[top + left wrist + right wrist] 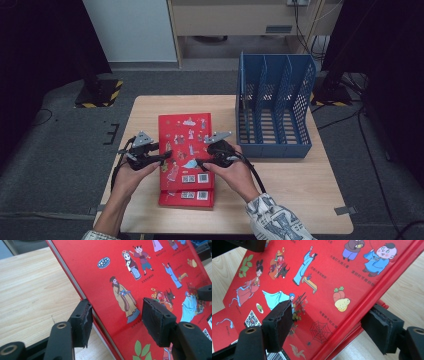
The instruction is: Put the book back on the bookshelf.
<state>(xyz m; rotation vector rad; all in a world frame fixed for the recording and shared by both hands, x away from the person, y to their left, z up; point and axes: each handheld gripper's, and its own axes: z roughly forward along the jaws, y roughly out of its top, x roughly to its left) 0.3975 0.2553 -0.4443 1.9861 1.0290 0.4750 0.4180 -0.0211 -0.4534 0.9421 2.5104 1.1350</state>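
Left tongs and right tongs each clamp an edge of the top red book: stiff, glossy, slippery hardcover, best gripped at opposite edges.

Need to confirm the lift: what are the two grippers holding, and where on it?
The top red book: left gripper clamps its left long edge, right gripper its right, spine-side edge.
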